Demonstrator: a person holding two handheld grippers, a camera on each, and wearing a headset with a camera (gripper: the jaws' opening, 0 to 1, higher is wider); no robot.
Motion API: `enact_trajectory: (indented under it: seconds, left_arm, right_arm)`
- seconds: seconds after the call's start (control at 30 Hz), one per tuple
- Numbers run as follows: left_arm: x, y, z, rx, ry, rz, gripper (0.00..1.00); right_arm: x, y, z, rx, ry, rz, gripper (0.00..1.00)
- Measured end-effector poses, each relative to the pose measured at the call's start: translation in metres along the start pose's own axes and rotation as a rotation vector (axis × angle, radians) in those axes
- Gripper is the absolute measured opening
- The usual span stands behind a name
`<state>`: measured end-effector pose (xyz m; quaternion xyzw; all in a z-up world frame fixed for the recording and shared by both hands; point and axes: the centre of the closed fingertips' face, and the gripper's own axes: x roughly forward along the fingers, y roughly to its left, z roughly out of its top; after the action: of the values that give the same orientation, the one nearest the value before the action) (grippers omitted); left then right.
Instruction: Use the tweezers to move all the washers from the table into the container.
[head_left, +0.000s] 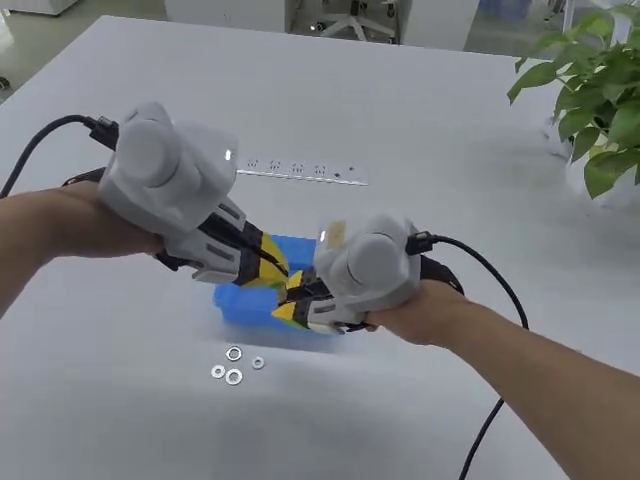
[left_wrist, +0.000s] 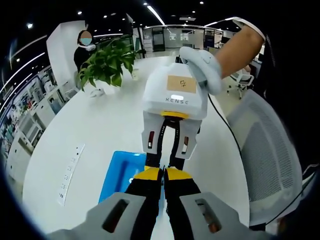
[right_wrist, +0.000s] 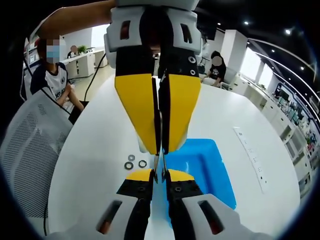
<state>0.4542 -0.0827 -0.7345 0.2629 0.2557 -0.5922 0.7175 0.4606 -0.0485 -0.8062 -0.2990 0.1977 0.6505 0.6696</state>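
As L claw meets R claw, washers alongside.

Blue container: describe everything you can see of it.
The blue container is a shallow rectangular tray, plastic by its look, with a raised rim; its visible floor is bare. It lies flat on the white table. The left gripper and right gripper meet above it, hiding part. The washers lie beside it, apart.

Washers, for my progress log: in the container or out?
Out: four washers lie on the table beside the blue container; its inside is partly hidden.
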Motion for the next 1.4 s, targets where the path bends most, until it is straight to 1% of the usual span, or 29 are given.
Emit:
enact_trajectory:
  seconds: [0.23,0.47,0.77,1.1,1.4]
  left_arm:
    - [0.0,-0.01,-0.011,-0.016,0.011,-0.002,0.05]
    - [0.003,-0.016,-0.021,-0.032,0.021,-0.01,0.05]
    - [0.008,-0.022,-0.032,-0.039,0.034,-0.019,0.05]
    - [0.011,-0.026,-0.046,-0.052,0.047,-0.027,0.05]
    - [0.014,-0.027,-0.054,-0.068,0.048,-0.028,0.05]
  right_arm:
    - [0.01,0.012,-0.002,0.006,-0.003,0.02,0.12]
    - [0.018,0.021,-0.005,0.017,-0.006,0.041,0.12]
    - [0.028,0.03,-0.011,0.016,-0.008,0.054,0.12]
    - [0.04,0.037,-0.016,0.027,-0.014,0.064,0.12]
    - [0.046,0.04,-0.019,0.03,-0.011,0.077,0.12]
